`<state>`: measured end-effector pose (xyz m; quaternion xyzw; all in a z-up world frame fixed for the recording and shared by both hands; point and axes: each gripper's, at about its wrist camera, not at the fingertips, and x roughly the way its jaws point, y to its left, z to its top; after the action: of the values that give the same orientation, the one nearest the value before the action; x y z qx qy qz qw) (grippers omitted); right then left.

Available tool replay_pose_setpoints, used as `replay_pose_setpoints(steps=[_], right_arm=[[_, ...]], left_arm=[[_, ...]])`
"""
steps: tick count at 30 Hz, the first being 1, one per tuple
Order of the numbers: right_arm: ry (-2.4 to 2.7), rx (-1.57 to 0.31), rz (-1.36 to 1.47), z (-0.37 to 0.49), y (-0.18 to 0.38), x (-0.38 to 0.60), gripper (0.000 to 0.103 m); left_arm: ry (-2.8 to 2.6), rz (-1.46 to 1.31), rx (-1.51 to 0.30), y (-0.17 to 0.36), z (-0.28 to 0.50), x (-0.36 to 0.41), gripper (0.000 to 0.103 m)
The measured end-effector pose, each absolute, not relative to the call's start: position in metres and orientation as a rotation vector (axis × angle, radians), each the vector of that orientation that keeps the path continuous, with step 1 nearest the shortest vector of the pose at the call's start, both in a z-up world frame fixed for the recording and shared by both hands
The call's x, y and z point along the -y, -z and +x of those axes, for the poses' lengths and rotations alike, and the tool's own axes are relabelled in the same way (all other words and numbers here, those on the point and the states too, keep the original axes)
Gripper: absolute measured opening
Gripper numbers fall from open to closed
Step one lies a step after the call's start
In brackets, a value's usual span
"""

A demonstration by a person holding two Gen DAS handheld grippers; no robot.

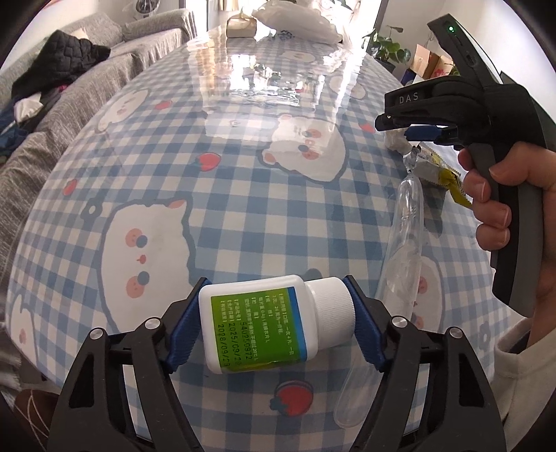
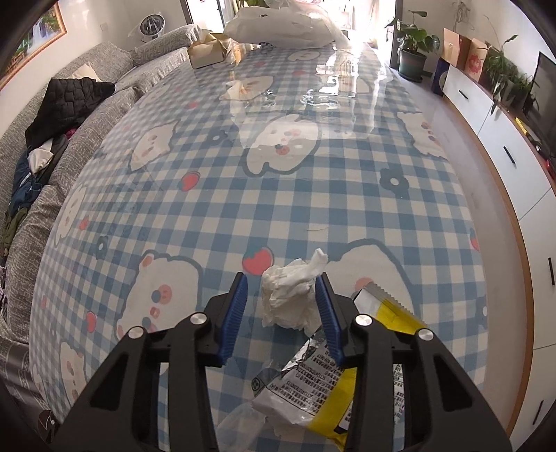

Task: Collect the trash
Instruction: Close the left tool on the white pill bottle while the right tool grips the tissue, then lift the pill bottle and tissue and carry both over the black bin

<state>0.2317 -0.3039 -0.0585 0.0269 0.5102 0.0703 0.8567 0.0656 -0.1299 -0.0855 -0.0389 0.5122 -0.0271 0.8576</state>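
Trash between both grippers on the checked tablecloth (image 2: 295, 208).

Smooth white pill bottle (image 1: 274, 321), green label, ribbed cap, lies clamped by the left gripper (image 1: 276, 323); crumpled tissue (image 2: 292, 295) touches only the right gripper's (image 2: 283, 314) three-o'clock pad, jaws unclosed; foil wrapper (image 2: 312, 393) at six o'clock.

1. The yellow-and-silver wrapper (image 2: 312, 393) ran under the right hand-held gripper (image 2: 283, 314), whose black arm hid part of it.
2. The print on the white bottle (image 1: 274, 321) was too small to read.
3. In the left wrist view, the crumpled tissue (image 1: 394, 139) was mostly hidden behind the right hand-held gripper.
4. The person's hand (image 1: 493, 205) was cut off by the picture's right edge.
5. The white bag (image 2: 288, 27) at the worktop's (image 2: 312, 194) far end was washed out by glare.
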Motion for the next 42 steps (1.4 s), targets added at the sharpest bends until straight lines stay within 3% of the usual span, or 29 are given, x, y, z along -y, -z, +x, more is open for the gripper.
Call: replay_pose_setpoints(steps=[14,42], right_arm=[[-0.14,-1.071,0.065,0.234,0.064,0.303,0.026],[-0.157,-0.921,0.089,0.2,0.018,0.305,0.024]], left_arm=[[0.059,-0.091,-1.054,0.085,0.054,0.13,0.071],[0.08,-0.112,-1.026,0.064,0.047,0.121,0.071]])
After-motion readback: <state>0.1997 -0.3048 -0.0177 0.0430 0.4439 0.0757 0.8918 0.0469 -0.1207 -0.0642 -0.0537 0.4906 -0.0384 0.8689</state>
